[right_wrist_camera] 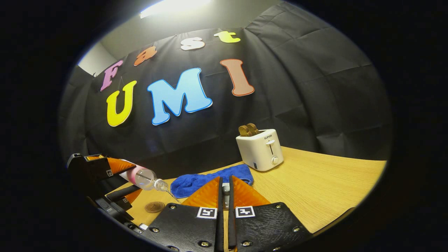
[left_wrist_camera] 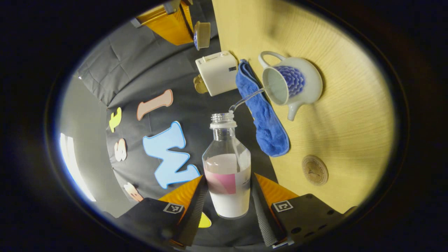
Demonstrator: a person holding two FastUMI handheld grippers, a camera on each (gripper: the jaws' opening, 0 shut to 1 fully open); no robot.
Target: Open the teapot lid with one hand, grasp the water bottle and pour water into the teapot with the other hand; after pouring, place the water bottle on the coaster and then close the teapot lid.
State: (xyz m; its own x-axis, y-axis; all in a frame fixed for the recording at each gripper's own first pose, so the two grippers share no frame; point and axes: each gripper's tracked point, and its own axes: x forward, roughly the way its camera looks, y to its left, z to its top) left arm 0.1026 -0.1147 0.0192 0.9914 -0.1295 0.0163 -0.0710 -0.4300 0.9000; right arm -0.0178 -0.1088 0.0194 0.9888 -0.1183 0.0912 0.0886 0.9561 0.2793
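Note:
My left gripper (left_wrist_camera: 228, 176) is shut on a clear water bottle (left_wrist_camera: 227, 182) with a pink and white label, tipped towards the table. A thin stream of water runs from its open neck into the open mouth of the white teapot (left_wrist_camera: 308, 84) with a blue flower pattern. The round brown coaster (left_wrist_camera: 315, 170) lies bare near the table's edge. In the right gripper view, my right gripper (right_wrist_camera: 225, 180) is shut on the teapot lid (right_wrist_camera: 226, 189), of which a small pale part shows between the fingers. The lid (left_wrist_camera: 202, 34) is held up and away from the pot. The tipped bottle (right_wrist_camera: 141, 177) and coaster (right_wrist_camera: 154, 207) sit at lower left.
A folded blue cloth (left_wrist_camera: 262, 119) lies beside the teapot on the wooden table (left_wrist_camera: 350, 115). A white toaster (right_wrist_camera: 260, 148) with toast in it stands at the back by the black cloth wall.

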